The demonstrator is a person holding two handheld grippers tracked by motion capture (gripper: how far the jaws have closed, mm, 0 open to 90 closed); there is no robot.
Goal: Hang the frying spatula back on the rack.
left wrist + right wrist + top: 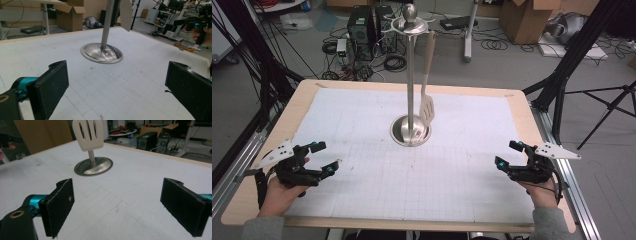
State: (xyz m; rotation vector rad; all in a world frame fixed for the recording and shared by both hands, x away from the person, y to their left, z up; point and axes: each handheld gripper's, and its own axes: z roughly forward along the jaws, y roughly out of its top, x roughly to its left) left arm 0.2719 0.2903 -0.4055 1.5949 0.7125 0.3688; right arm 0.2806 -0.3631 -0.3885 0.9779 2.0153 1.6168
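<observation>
black jaws stand wide apart on the left gripper (323,156) and right gripper (507,154), both empty, resting low over the white mat (362,130). beyond, mid-table, the steel stand (411,100) holds a pale slotted spatula (427,107) hanging beside its pole.

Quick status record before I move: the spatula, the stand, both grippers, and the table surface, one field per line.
spatula: slotted, pale, hanging on the stand, head down just above the base
stand: metal pole on a round base, upright, mid-table
left gripper: open, holding nothing, near left table edge
right gripper: open, holding nothing, near right table edge
table: covered by a white gridded mat
</observation>
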